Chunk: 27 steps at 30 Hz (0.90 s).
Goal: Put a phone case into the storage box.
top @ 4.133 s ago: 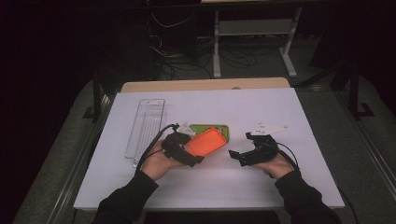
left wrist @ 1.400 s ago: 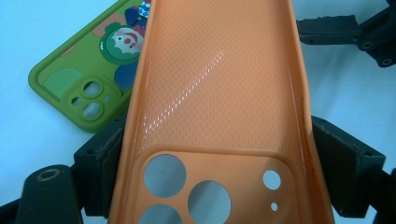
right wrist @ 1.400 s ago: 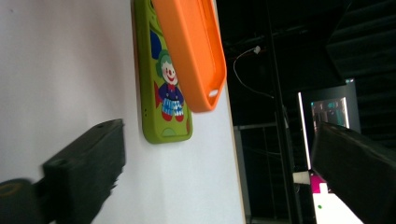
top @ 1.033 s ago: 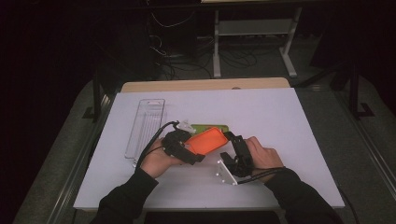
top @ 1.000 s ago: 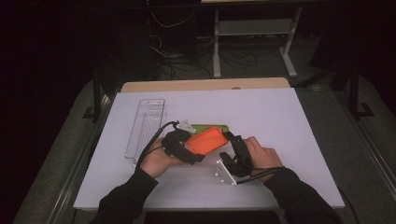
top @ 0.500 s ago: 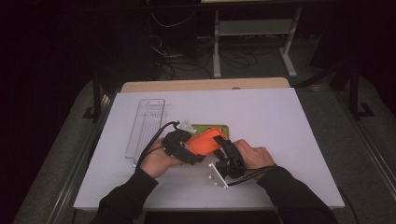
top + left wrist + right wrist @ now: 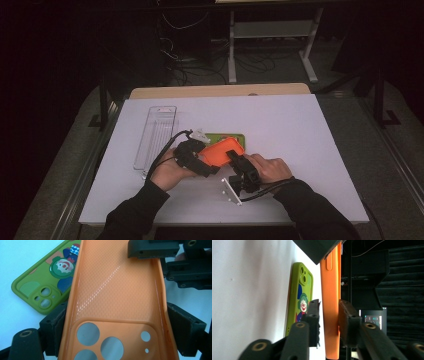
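Observation:
An orange phone case (image 7: 224, 151) is held tilted above the white table, camera cut-outs toward my left gripper (image 7: 206, 163). That gripper is shut on it across its width, one pad on each long edge (image 7: 117, 332). My right gripper (image 7: 238, 160) has come in from the right; its jaws have just been closing and now pinch the case's far edge (image 7: 330, 317), one pad on each face. From the left gripper view it appears at the case's top end (image 7: 175, 262). A green phone case with a clown picture (image 7: 227, 136) (image 7: 45, 290) (image 7: 298, 290) lies flat underneath and behind.
A clear plastic tray (image 7: 155, 132) lies to the left of the hands. A wooden board (image 7: 220, 91) borders the table's far edge. White tabletop (image 7: 310, 145) stretches to the right and in front of the hands. Dark floor and cables lie beyond.
My right hand has moved left from the table's right side up to the orange case, and its jaws have shut on the case's edge. The left hand and the case have stayed put.

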Each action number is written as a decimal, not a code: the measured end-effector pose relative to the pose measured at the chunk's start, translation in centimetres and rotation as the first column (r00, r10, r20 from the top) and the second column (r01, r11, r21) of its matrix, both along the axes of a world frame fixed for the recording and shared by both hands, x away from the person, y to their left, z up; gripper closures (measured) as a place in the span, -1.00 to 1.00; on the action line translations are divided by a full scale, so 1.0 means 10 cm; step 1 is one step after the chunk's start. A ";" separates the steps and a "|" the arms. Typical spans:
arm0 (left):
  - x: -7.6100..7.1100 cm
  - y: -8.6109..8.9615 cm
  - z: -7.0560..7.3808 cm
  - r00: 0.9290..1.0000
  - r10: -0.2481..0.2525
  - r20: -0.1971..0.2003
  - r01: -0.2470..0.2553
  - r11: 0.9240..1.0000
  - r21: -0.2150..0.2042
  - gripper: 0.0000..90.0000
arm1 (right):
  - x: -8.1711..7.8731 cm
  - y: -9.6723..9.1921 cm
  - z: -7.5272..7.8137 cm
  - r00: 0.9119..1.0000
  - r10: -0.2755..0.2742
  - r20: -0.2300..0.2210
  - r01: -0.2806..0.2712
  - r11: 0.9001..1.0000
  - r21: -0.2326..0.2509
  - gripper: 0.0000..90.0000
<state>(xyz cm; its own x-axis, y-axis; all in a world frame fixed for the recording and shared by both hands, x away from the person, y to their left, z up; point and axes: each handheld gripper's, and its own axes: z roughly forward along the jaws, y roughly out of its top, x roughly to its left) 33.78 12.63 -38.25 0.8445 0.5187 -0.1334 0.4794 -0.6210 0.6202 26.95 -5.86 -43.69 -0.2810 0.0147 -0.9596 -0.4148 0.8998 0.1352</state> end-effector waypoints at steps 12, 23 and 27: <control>-0.04 0.02 0.02 0.996 -0.036 0.084 0.035 0.999 0.009 -0.71 | -0.03 0.01 -0.02 1.000 -0.004 0.003 0.004 1.000 -0.024 0.74; -0.01 0.22 0.10 0.993 -0.017 0.116 0.024 0.998 -0.059 -1.00 | 0.06 -0.11 0.03 0.996 -0.041 -0.073 0.045 0.998 0.053 0.74; 0.00 0.26 0.11 0.991 -0.014 0.130 0.023 0.997 -0.071 -1.00 | 0.13 -0.20 0.09 0.982 -0.056 -0.180 0.074 0.993 0.095 0.74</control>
<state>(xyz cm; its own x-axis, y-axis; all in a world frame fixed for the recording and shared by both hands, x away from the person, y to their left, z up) 33.82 15.27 -37.17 0.8665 0.4957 -0.0590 0.3812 -0.5807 0.7194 28.27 -7.90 -42.81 -0.4414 0.1325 -0.8875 -0.3176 0.9019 0.2926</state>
